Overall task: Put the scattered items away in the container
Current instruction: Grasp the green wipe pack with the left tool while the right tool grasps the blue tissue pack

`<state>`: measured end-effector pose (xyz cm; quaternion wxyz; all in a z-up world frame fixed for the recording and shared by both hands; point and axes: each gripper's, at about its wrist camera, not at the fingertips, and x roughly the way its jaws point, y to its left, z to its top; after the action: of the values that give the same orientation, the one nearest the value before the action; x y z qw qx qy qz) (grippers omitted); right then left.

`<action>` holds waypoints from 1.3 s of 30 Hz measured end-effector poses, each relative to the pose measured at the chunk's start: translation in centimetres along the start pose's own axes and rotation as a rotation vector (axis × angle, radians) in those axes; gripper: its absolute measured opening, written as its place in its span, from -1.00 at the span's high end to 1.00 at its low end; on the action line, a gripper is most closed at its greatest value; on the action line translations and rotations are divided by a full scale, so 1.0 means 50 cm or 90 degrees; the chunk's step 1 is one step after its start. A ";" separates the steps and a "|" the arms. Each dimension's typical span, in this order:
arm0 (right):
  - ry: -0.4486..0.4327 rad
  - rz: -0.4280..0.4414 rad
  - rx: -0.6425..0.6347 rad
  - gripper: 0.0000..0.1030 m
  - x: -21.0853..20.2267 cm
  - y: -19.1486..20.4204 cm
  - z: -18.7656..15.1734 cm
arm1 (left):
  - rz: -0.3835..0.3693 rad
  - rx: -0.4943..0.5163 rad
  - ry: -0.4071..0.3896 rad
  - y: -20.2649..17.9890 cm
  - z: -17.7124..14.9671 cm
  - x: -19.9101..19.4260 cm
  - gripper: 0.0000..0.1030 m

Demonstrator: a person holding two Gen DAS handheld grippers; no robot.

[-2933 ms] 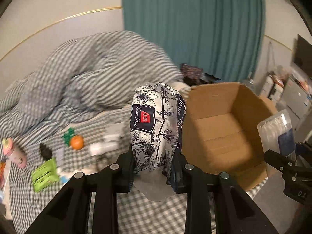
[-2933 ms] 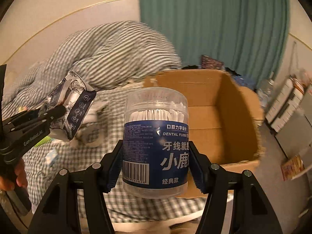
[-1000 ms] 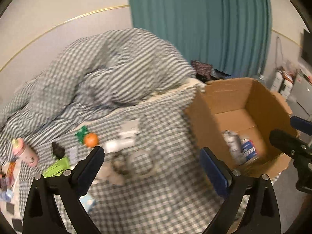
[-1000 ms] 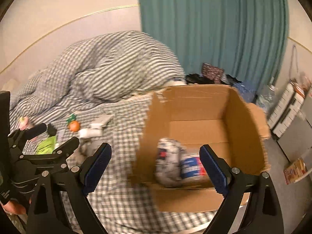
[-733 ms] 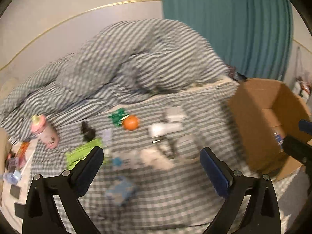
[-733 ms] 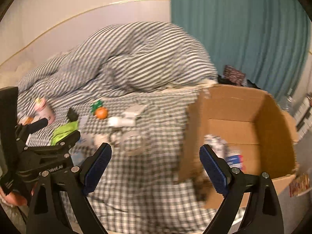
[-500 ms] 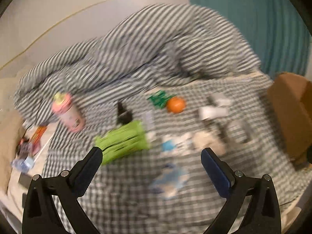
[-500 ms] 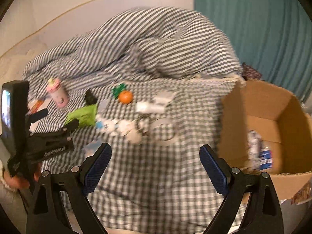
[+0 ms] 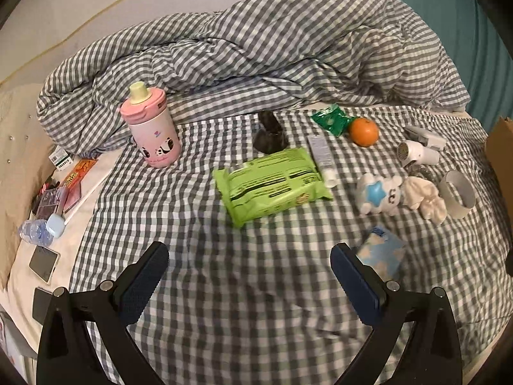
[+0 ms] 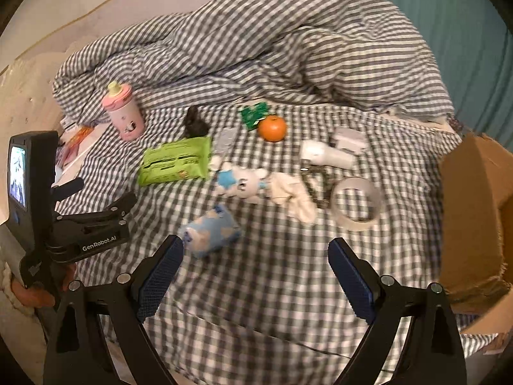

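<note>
A rumpled grey-and-white checked duvet lies heaped behind the scattered items on the bed. The brown cardboard box stands at the bed's right edge. The left gripper and right gripper both hover wide apart, holding nothing, above the flat green wipes packet and small pale-blue tissue pack.

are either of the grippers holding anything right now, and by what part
Nothing is held. The left gripper and the right gripper both hang open and empty above the grey checked bedsheet.
</note>
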<state>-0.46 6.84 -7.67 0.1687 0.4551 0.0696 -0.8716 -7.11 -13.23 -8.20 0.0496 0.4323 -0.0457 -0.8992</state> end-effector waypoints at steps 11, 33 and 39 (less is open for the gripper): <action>0.039 0.003 -0.008 -0.78 0.061 0.042 -0.006 | -0.016 -0.003 0.005 0.044 0.008 0.069 -1.00; 0.123 0.058 -0.033 -0.78 0.217 0.067 -0.007 | -0.074 0.035 0.025 -0.013 0.064 0.212 -1.00; 0.131 0.055 -0.063 -0.78 0.261 0.084 -0.009 | -0.088 0.054 0.032 -0.028 0.073 0.252 -1.00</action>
<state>-5.51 0.05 -18.43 0.2206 0.5359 0.1100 -0.8075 -17.86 -13.33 -15.87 -0.0295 0.4587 -0.0526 -0.8865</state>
